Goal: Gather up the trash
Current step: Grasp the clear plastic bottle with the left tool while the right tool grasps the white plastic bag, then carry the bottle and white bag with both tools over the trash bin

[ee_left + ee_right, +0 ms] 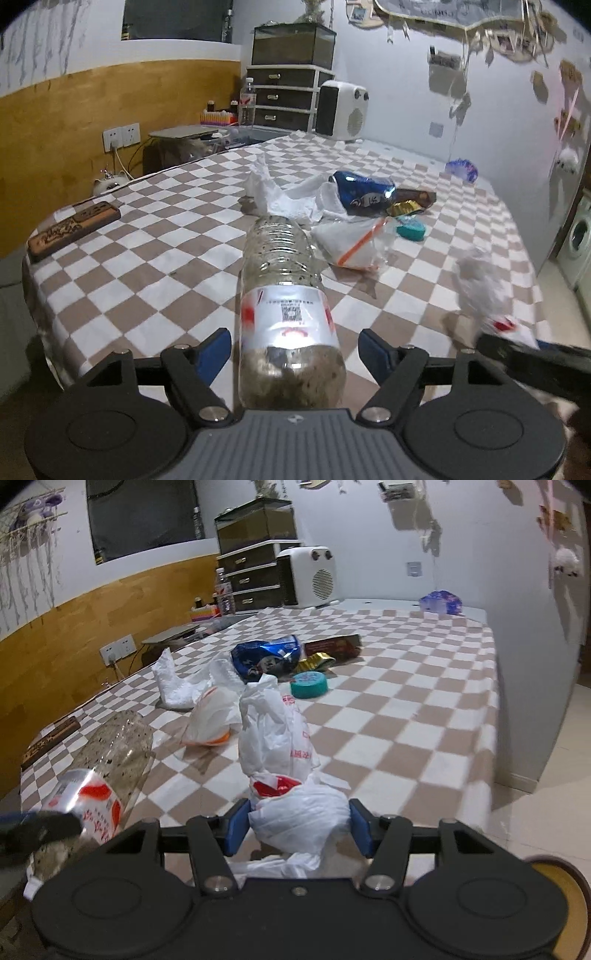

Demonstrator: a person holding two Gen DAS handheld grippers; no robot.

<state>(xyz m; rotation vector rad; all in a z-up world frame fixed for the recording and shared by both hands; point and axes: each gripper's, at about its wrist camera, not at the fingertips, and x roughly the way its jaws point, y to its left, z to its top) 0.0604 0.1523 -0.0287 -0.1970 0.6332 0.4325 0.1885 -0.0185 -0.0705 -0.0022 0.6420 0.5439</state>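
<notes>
1. The left gripper point(293, 350) has its jaws apart around the plastic bottle point(286, 291), with visible gaps on both sides; the bottle seems just released over the table's point(155, 236) near edge, though its support is unclear.
2. The right gripper point(297, 827) is clamped on a white plastic bag point(291, 775).
3. The next move likely calls for carrying the bag to a bin, then gathering the remaining wrappers point(266, 657).

The bottle point(286, 314) is lying between the left claw's point(295, 350) parted fingers, clear of both; crumpled wrappers point(373, 199) are lying beyond.
</notes>
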